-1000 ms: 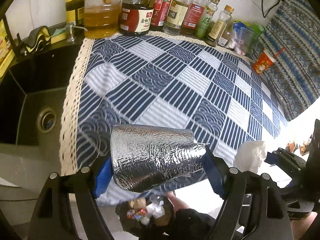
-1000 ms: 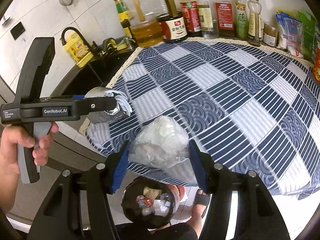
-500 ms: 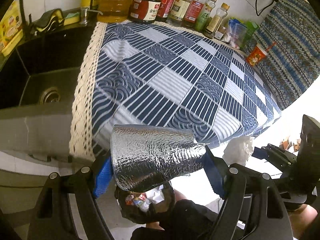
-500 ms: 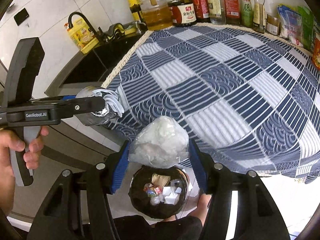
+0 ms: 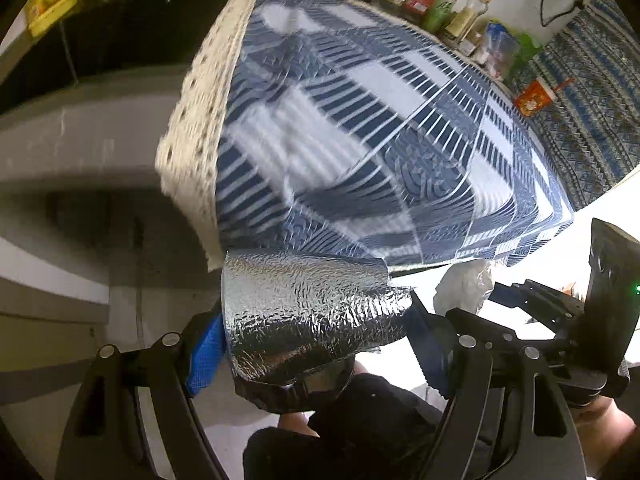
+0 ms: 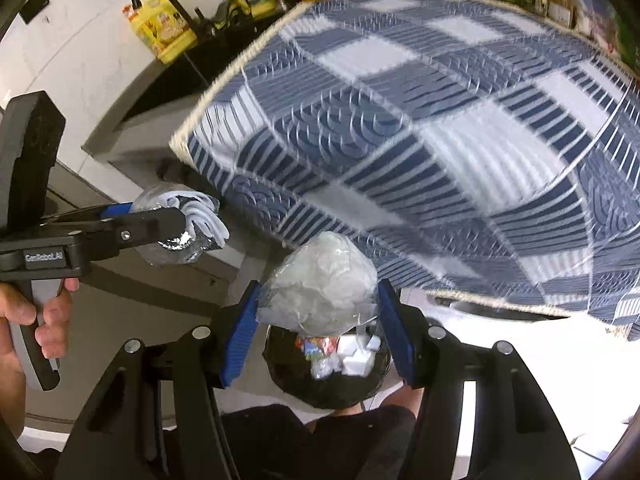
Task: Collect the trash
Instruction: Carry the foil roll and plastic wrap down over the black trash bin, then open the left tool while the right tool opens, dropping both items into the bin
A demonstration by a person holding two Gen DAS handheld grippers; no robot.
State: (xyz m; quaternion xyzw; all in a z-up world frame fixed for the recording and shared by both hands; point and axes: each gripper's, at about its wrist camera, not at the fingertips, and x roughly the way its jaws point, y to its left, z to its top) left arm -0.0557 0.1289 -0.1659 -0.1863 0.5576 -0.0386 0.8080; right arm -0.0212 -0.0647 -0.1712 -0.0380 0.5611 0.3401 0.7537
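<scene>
— What are the fingers [image 5: 204,344] doing?

— Both pairs are still clamping their loads. The left gripper [image 5: 316,340] is pinching the foil sleeve [image 5: 308,312], and the right gripper [image 6: 318,320] is squeezing the plastic wad [image 6: 320,288].

— What is differing from a second ago?

— Both have been dropping off the counter [image 6: 440,120]. The cloth edge is now sitting above them instead of under the trash.

— And the bin?

— The bin [image 6: 326,368] is lying right beneath the wad in the right view. In the left view the sleeve is now covering most of it.
</scene>
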